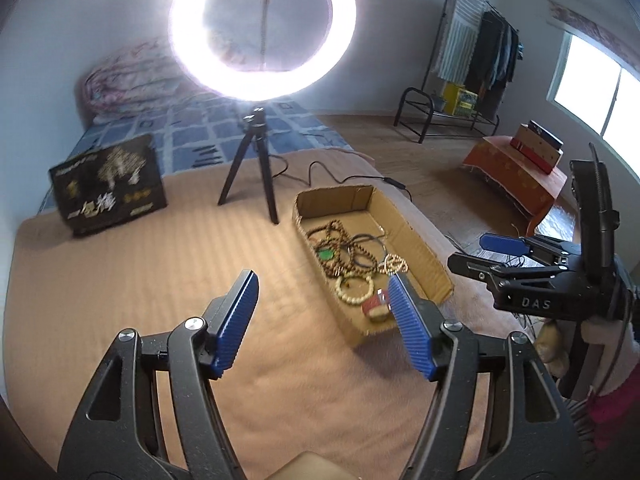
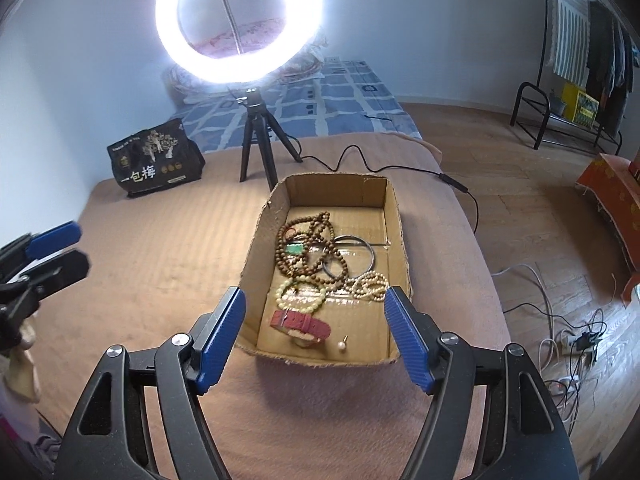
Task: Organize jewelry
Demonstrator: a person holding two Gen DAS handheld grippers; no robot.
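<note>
A shallow cardboard box (image 2: 256, 248) lies on the tan blanket and holds the jewelry. Inside are a brown bead necklace (image 2: 312, 240) with a green pendant (image 2: 295, 249), a metal bangle (image 2: 352, 256), a cream bead bracelet (image 2: 300, 298), ivory beads (image 2: 370, 286), a red watch strap (image 2: 300, 326) and a pearl pin (image 2: 341, 346). My right gripper (image 2: 315, 291) hovers open above the box's near end, holding nothing. My left gripper (image 1: 322, 276) is open and empty over the blanket, left of the box (image 1: 416, 240). Each gripper shows in the other's view: right (image 1: 470, 252), left (image 2: 76, 246).
A lit ring light on a black tripod (image 2: 256, 148) stands behind the box, its cable (image 2: 360, 160) trailing right. A black printed bag (image 2: 154, 160) sits far left. Off the bed's right edge are wooden floor, an orange-covered low table (image 2: 616, 192) and a power strip with cords (image 2: 580, 340).
</note>
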